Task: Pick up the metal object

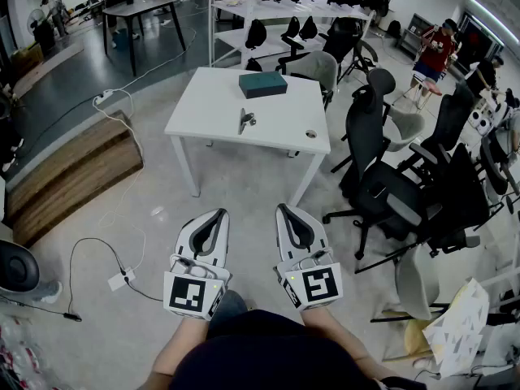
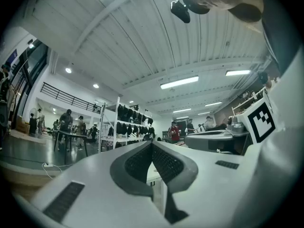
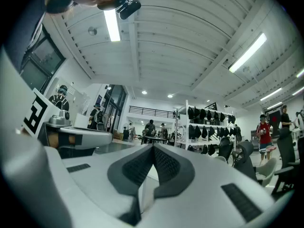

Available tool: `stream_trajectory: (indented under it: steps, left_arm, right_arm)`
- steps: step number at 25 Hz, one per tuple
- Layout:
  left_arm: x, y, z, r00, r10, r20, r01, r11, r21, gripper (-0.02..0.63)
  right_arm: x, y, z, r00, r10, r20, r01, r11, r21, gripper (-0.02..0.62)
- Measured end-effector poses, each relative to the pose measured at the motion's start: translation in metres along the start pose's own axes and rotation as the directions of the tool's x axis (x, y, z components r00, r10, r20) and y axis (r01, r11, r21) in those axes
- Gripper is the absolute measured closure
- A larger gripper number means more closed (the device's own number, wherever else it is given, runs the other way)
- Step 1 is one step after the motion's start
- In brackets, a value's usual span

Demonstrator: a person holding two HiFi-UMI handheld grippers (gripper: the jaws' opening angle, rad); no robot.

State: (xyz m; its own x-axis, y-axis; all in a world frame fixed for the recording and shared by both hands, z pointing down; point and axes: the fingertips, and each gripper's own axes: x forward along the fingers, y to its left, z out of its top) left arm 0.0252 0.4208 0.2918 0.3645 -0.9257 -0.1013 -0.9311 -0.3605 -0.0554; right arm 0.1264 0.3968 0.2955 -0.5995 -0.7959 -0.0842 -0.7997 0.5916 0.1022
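Note:
A small silver metal object (image 1: pixel 245 120) lies near the middle of a white table (image 1: pixel 203 108) ahead of me. Both grippers hang low in front of my body, well short of the table, over the floor. My left gripper (image 1: pixel 221 214) is shut with its jaw tips touching and nothing between them; the left gripper view shows its tips (image 2: pixel 152 143) pressed together. My right gripper (image 1: pixel 281 210) is also shut and empty, its tips (image 3: pixel 153 146) meeting in the right gripper view.
A dark teal box (image 1: pixel 262 84) and a small round disc (image 1: pixel 310 135) share the table. Black office chairs (image 1: pixel 382 189) crowd the right. A wooden step (image 1: pixel 73 173) and cables (image 1: pixel 106 254) lie left. Shelves (image 1: pixel 276 15) stand behind; people (image 1: pixel 435 55) stand far off.

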Motion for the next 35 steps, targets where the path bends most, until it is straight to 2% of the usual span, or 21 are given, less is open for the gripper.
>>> stream_trajectory:
  steps: [6, 12, 23, 30, 35]
  left_arm:
    - [0.014, -0.002, -0.01, 1.0, -0.008, -0.016, 0.008, 1.0, -0.008, 0.581]
    - [0.047, 0.026, -0.026, 1.0, -0.015, -0.026, 0.014, 0.999, -0.034, 0.581]
    - [0.156, 0.125, -0.05, 0.997, -0.058, -0.051, 0.056, 0.998, -0.042, 0.581]
    - [0.209, 0.187, -0.065, 0.992, -0.1, -0.077, 0.096, 0.993, -0.062, 0.581]
    - [0.239, 0.215, -0.078, 0.986, -0.142, -0.081, 0.135, 0.987, -0.085, 0.581]
  right_arm:
    - [0.009, -0.015, -0.009, 1.0, 0.014, 0.004, -0.014, 0.998, 0.055, 0.568]
    - [0.045, -0.032, -0.026, 1.0, 0.015, -0.022, -0.013, 0.997, 0.078, 0.566]
    - [0.186, -0.061, -0.059, 0.995, 0.015, -0.097, -0.007, 0.997, 0.077, 0.56]
    - [0.267, -0.068, -0.075, 0.989, 0.001, -0.146, 0.013, 0.995, 0.095, 0.475]
    - [0.301, -0.073, -0.089, 0.984, -0.03, -0.175, 0.049, 0.994, 0.101, 0.462]
